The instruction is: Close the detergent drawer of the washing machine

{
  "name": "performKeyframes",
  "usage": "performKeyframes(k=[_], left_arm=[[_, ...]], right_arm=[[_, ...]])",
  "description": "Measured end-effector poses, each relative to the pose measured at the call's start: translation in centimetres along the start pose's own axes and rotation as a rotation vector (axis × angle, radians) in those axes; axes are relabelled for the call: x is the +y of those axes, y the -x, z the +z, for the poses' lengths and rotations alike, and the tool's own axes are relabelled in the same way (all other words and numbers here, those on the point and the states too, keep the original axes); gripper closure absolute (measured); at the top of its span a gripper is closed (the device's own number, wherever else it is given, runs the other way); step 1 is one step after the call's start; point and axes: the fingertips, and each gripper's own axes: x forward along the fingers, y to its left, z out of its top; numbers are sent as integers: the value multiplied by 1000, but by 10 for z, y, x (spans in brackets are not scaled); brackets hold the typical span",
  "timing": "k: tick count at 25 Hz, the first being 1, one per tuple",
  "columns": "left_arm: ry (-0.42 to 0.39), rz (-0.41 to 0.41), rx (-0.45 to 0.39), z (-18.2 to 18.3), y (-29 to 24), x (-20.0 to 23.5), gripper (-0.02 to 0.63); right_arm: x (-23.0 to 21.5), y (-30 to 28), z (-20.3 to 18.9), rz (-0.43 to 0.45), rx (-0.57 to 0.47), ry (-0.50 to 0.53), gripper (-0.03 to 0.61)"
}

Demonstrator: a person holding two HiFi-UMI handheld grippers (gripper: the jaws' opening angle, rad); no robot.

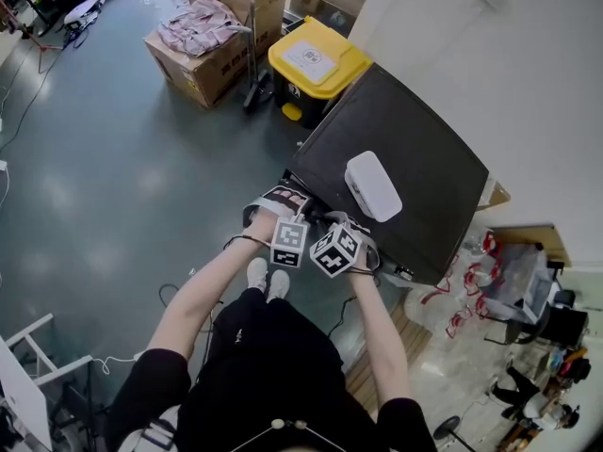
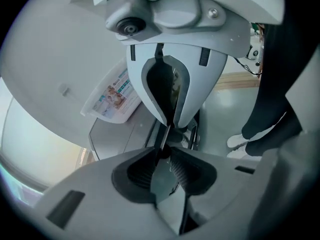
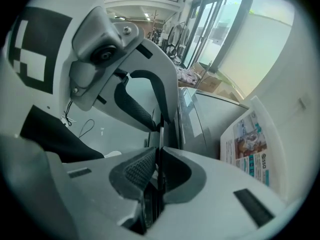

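Note:
The dark washing machine (image 1: pixel 415 158) stands before me, with a white packet (image 1: pixel 373 185) on its top. Its detergent drawer (image 1: pixel 285 196) sticks out at the front left corner. Both grippers are at that drawer, the left gripper (image 1: pixel 271 217) beside the right gripper (image 1: pixel 327 222). In the left gripper view the left gripper (image 2: pixel 167 128) has a thin grey drawer panel (image 2: pixel 165 184) pinched between its pads. In the right gripper view the right gripper (image 3: pixel 160 139) is closed on a thin dark drawer edge (image 3: pixel 159 156). The packet (image 3: pixel 250 149) lies on the machine's top (image 3: pixel 215 119) to the right.
A yellow-lidded bin (image 1: pixel 318 59) and cardboard boxes (image 1: pixel 203 50) stand beyond the machine on the grey floor. Bags and red-and-white clutter (image 1: pixel 490 290) lie to the right. The person's white shoes (image 1: pixel 267 273) are close to the machine's front. Cables trail on the floor.

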Motion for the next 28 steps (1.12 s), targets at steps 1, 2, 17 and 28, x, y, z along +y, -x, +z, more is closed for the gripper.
performKeyframes(k=[1,2,17,28], left_arm=[[-2,-8,2,0,0,1,518],[-4,-16,2,0,0,2,520],[101,102,-20,0,-4,18,512],[238,105,-67,1,-10,14,501]], right_arm=[[-1,1,0,1,2,-1,534],[-3,1,1,0,3,-1,534],[-16,0,4,-149,1,51,522],[-44,-2,3,-113,-10,-122,325]])
